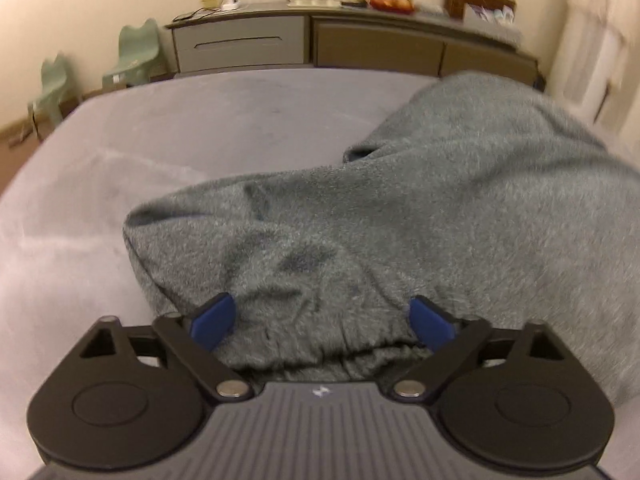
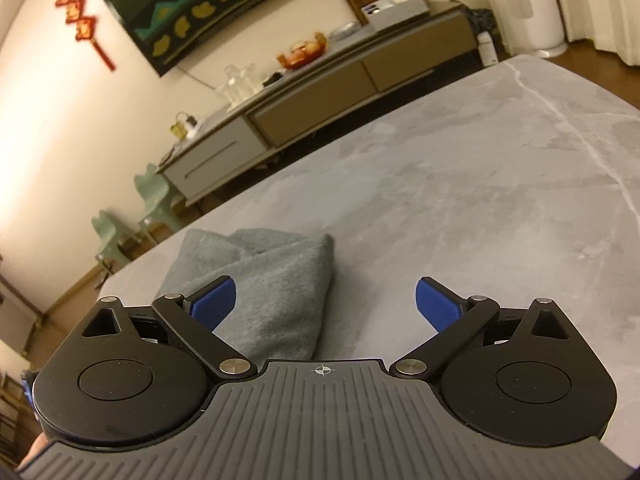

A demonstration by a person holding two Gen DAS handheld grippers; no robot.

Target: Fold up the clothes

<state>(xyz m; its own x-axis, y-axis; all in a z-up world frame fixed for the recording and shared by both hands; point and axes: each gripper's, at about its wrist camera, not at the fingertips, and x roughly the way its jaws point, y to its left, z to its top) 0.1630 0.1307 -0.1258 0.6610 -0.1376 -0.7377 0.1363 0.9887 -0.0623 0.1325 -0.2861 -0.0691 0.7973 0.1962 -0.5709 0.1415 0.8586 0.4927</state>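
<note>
Left gripper [image 1: 322,318] gaping over fleece [image 1: 400,220] waistband, holding nothing | right gripper [image 2: 324,304] gaping, empty, beside fleece | risk: shallow pinch slipping.

Two low wrist views across bed [image 1: 160,128]
</note>
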